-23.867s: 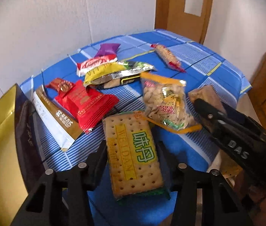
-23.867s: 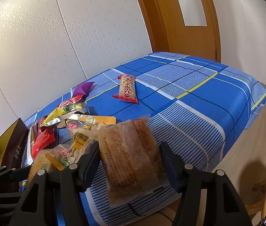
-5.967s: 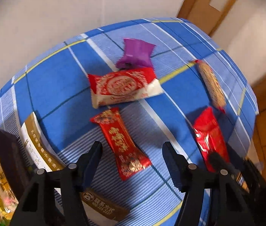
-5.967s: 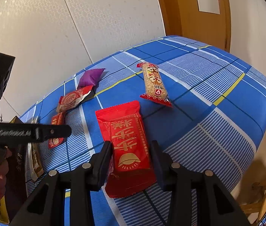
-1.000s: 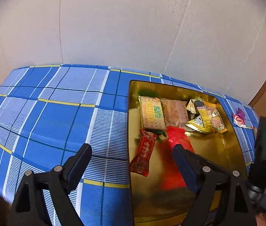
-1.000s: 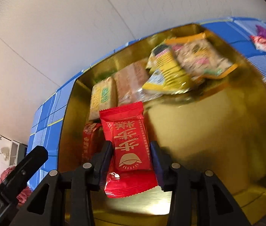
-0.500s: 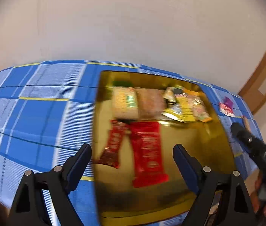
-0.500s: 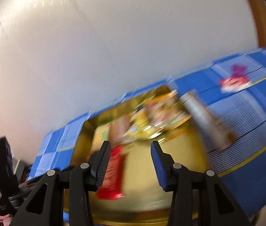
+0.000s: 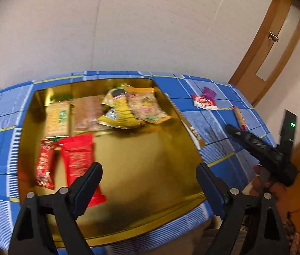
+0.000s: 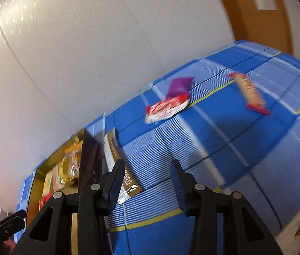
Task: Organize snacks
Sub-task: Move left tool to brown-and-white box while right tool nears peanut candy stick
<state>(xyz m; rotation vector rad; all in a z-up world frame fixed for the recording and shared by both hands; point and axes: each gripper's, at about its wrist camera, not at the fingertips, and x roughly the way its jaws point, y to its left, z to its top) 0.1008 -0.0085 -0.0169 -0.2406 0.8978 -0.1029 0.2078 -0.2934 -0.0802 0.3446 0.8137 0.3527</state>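
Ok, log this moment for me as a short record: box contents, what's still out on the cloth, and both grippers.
container: gold box on the blue plaid cloth
in box: large red packet, small red packet, cracker pack, yellow packet, nut bag
beside box: brown-and-white packet
still out: red-and-white packet, purple packet, long snack bar
left gripper: open, empty, above box
right gripper: open, empty, above cloth

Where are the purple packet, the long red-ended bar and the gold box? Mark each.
purple packet [image 10: 179, 86], right wrist view, middle of wrapper.
long red-ended bar [image 10: 251, 92], right wrist view, mid-length.
gold box [image 9: 150, 159], left wrist view, bare floor.
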